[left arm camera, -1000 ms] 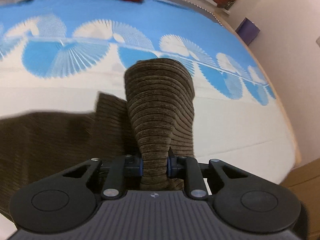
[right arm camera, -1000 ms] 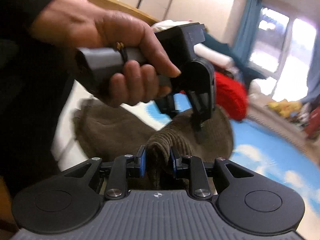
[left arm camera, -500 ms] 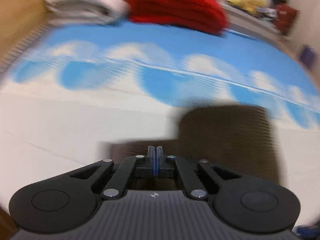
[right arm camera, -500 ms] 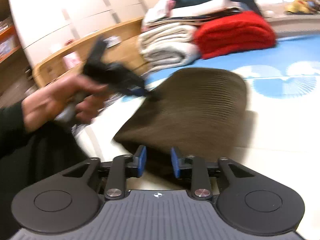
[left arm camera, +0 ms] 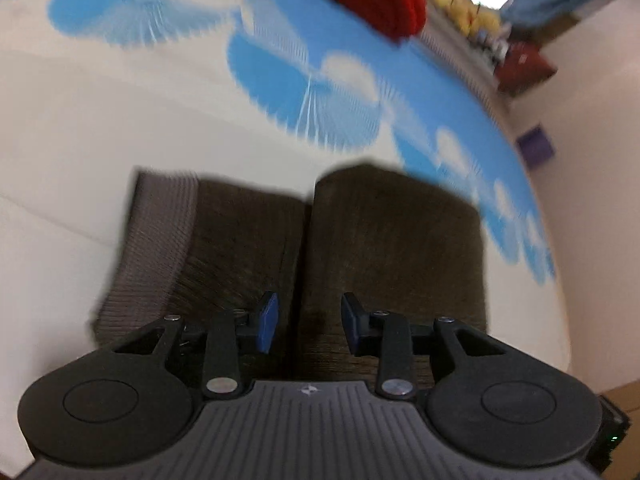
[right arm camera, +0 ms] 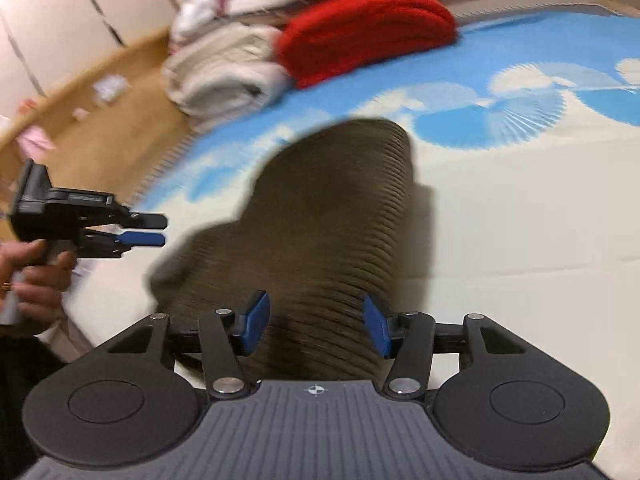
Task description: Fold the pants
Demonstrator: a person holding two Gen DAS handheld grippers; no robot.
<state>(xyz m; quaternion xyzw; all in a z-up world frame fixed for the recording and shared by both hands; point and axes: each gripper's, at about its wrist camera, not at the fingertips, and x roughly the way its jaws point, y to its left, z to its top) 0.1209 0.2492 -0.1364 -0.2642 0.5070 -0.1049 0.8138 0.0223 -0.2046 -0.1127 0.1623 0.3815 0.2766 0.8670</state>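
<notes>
Brown corduroy pants [left arm camera: 360, 248] lie folded on the blue-and-white bedspread [left arm camera: 120, 128], directly below and ahead of both grippers. Left gripper [left arm camera: 308, 328]: jaws have just been opening, spread, gripping nothing. Right gripper [right arm camera: 316, 328]: likewise opening, spread above the cloth, not pinching.

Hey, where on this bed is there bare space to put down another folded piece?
Free: the white stretch of bedspread right of the brown pants, below the blue fan print. Also the white strip left of the pants in the left view. Crowded: the far edge, with the red blanket and cream bundle.
</notes>
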